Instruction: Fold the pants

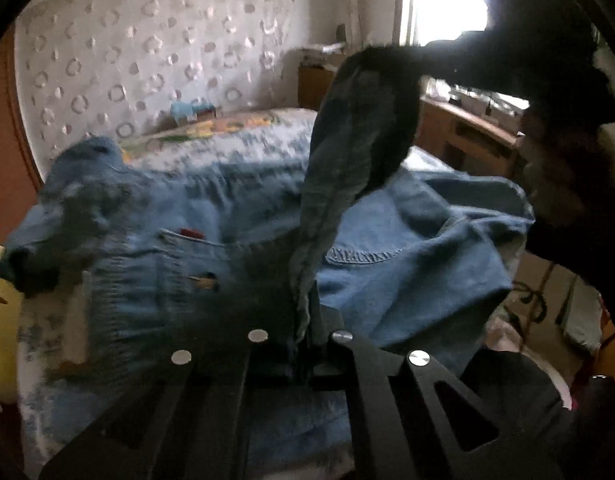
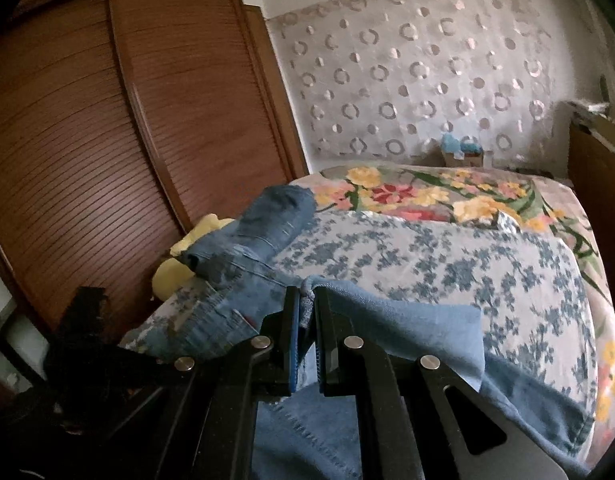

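Both grippers are clamped on denim and the pants (image 1: 407, 264) are spread across the bed (image 2: 447, 264), pockets up, with one rumpled end bunched at the far left by a yellow cushion (image 2: 175, 264). The left gripper (image 1: 303, 332) has its jaws pinched shut on a narrow ridge of cloth that rises in a taut strip up to the right gripper (image 1: 447, 64), seen from this side as a dark shape against the bright window. From its own camera the right gripper (image 2: 307, 308) is shut tight on a bunched edge of the fabric, a flat flap lying just beside it. To do this step well, I'd say keep that strip tight between the two grips, carry it over as one straight line, and lay it down so the edges meet (slack now means a crooked crease later). Watch that bunched far end too; it looks likely to need smoothing before the fold will sit flat. As for pose, the left gripper tips noticeably down toward the bedding, the right gripper sits shallower, aimed across the mattress toward the patterned headboard (image 2: 407, 72).
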`<state>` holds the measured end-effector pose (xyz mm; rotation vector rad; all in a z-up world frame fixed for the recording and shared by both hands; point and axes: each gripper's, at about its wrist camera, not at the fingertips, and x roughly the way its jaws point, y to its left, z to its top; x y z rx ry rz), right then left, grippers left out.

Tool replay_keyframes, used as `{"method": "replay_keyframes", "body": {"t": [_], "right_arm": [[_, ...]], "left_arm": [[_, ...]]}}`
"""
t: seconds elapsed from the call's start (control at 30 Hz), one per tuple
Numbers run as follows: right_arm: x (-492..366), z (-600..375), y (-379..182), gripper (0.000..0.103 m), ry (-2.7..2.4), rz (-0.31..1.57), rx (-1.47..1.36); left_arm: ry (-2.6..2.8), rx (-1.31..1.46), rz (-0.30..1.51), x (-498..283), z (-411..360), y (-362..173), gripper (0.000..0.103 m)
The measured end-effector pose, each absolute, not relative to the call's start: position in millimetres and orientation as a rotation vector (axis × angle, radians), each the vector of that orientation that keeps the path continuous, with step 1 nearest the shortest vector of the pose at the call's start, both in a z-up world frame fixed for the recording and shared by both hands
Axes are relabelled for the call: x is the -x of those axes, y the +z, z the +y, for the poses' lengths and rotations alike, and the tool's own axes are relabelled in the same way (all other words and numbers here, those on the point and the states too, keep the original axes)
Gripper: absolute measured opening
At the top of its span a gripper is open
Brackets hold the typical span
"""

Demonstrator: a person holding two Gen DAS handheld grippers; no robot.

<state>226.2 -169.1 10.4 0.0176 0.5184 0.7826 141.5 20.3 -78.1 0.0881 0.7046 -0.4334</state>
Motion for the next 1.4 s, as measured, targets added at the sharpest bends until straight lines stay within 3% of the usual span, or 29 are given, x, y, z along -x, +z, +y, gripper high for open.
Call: {"method": "replay_keyframes", "body": {"t": [0.3,0.57,0.67,0.8,0.87,0.9,0.97,1.4], "right_arm": [[-257.4,-75.1,30.2,0.006,0.925,0.521,0.036],[-274.8,23.3,8.0,0.006,0.984,0.610,0.121],[-274.7,36.2,2.7,0.009,0.949,0.603,0.181],[-278.6,34.2,4.9,0.025,0.908,0.599,0.195],[-276.9,31.2,9.7,0.042,0.895,0.595,0.188],[-274.1,28.4,11.8,0.045,0.890,0.591,0.182],[-270.1,20.3,15.6,0.046,0.890,0.592,0.162],[-212.3,-101.7,-2.9,0.046,0.830,0.552,0.147]], "left_arm": [[-0.291,-0.038,0.671,-111.8,108.6,-39.1,0.004],[-0.194,-0.023,0.734,-107.1,145.3,-64.4,0.004],[-0.190,-0.024,0.745,-106.4,146.0,-69.7,0.010],[-0.166,-0.028,0.740,-99.3,152.6,-68.6,0.016],[-0.148,-0.025,0.723,-94.0,156.8,-66.6,0.024],[-0.159,-0.028,0.725,-92.5,158.9,-64.8,0.032],[-0.150,-0.003,0.712,-89.8,164.9,-63.3,0.043],[-0.121,0.047,0.765,-115.4,162.4,-93.8,0.043]]}}
